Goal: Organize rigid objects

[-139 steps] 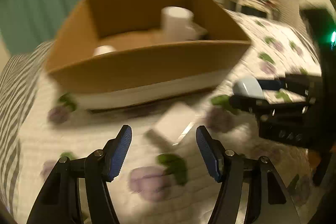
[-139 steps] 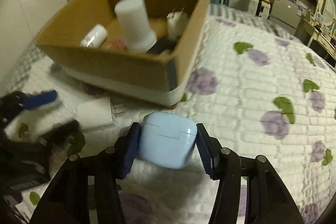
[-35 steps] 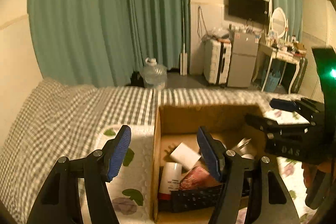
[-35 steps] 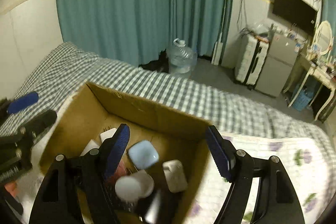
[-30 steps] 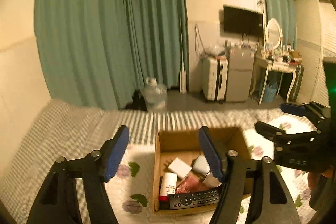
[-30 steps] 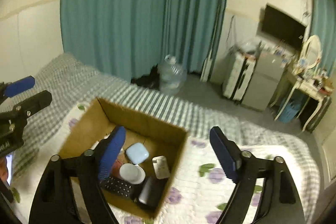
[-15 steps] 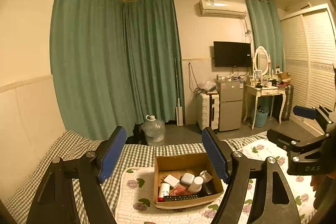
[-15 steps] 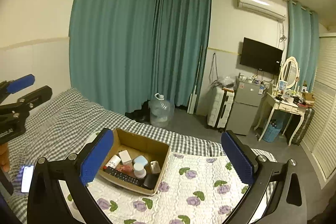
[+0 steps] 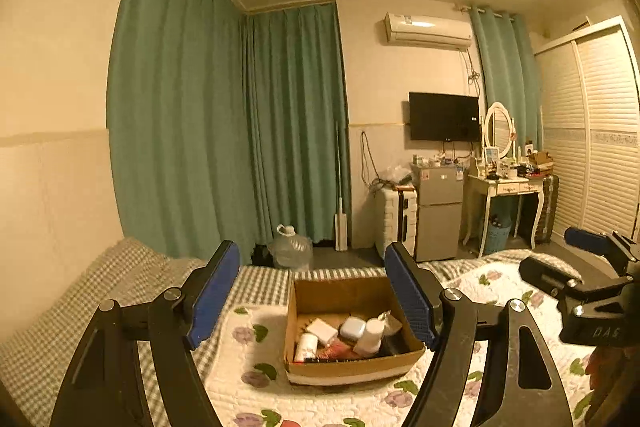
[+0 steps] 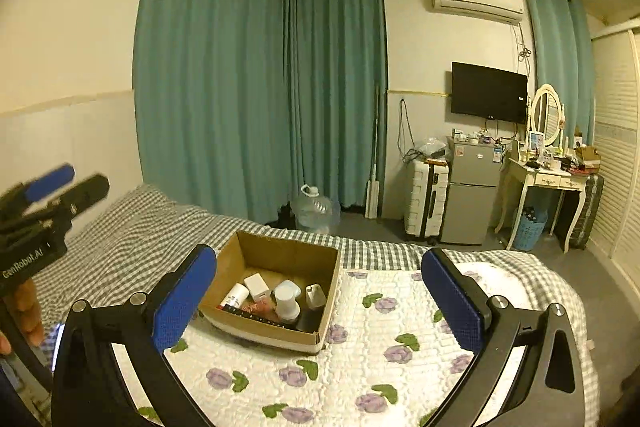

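Note:
A cardboard box (image 9: 340,293) sits on the flowered quilt, also in the right wrist view (image 10: 280,251). Inside it lie a white charger block (image 9: 321,329), a light blue case (image 9: 352,327), a white cylinder (image 9: 370,335), a small white bottle (image 9: 305,345) and a black remote (image 10: 256,315). My left gripper (image 9: 316,295) is open and empty, high above and well back from the box. My right gripper (image 10: 320,297) is open and empty, also high and far back. Each gripper shows at the edge of the other's view.
The bed has a flowered quilt (image 10: 400,327) and a checked sheet (image 10: 132,227). A phone (image 10: 58,343) lies at the left bed edge. Beyond the bed stand a water jug (image 10: 314,209), a suitcase (image 10: 426,201), a small fridge (image 10: 472,193) and a dressing table (image 10: 548,183).
Both grippers have risen and pulled far back from the box. The right gripper let the blue case go into the box; the charger block now lies in the box too.

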### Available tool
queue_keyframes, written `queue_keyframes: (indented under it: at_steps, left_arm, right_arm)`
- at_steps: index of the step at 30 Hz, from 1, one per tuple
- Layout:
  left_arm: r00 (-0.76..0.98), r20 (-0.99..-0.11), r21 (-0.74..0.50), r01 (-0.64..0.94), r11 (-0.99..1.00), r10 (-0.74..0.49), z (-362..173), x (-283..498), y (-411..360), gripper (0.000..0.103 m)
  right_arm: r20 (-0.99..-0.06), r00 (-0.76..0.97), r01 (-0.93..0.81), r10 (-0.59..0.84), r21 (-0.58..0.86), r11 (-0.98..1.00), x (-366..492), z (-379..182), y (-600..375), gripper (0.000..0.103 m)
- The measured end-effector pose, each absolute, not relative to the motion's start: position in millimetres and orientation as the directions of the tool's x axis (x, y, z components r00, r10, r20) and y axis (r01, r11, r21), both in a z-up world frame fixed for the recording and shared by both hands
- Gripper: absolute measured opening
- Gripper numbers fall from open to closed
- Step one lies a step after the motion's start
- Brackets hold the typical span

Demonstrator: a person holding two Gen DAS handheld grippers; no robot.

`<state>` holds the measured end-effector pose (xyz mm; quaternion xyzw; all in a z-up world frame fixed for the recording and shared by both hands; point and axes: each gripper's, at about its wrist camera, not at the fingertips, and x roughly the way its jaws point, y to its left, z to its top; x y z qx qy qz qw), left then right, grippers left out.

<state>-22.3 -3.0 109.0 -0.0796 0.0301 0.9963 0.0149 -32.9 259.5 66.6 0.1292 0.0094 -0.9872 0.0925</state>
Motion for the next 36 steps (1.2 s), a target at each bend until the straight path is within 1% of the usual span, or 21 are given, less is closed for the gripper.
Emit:
queue_keyframes:
  at_steps: [3,5,9,13,16,19,25,36]
  left_arm:
    - [-0.982,-0.19,0.05,-0.008,-0.999,-0.002,76.7,-43.1,-7.8,0.078]
    - [-0.977,-0.214,0.03,-0.027,-0.999,0.02,53.4,-54.6,-10.6,0.078]
    - [-0.963,-0.266,0.022,-0.053,-0.998,0.045,16.6,-68.7,-10.7,0.078]
    - [-0.97,-0.243,0.095,-0.04,-0.995,0.016,-4.8,-69.4,-3.7,0.078]
    - [-0.966,-0.255,0.082,-0.053,-0.995,0.03,-10.0,-67.3,-5.2,0.078]
    - [-0.969,-0.247,0.094,-0.044,-0.995,0.02,-11.5,-63.8,-4.7,0.078]
    - [-0.966,-0.256,0.055,-0.04,-0.998,0.025,-9.4,-63.7,-12.1,0.078]
    - [-0.962,-0.272,0.047,-0.044,-0.998,0.029,-11.9,-64.4,-11.2,0.078]
  right_arm:
    - [-0.249,-0.953,0.171,-0.172,0.025,-0.985,-46.4,39.3,259.9,0.103]
    - [-0.26,-0.947,0.182,-0.188,0.049,-0.982,-57.6,18.2,257.7,0.103]
    - [-0.282,-0.946,0.151,-0.158,0.047,-0.987,-72.4,-19.3,249.3,0.103]
    - [-0.266,-0.955,0.128,-0.134,0.038,-0.991,-75.6,-38.3,241.2,0.103]
    - [-0.261,-0.959,0.108,-0.111,0.026,-0.994,-77.3,-43.6,239.6,0.103]
    - [-0.274,-0.957,0.092,-0.099,0.038,-0.995,-81.1,-46.9,242.6,0.103]
    - [-0.297,-0.95,0.091,-0.093,0.023,-0.996,-82.9,-54.4,240.8,0.103]
    - [-0.31,-0.947,0.079,-0.084,0.028,-0.996,-85.5,-57.7,242.3,0.103]
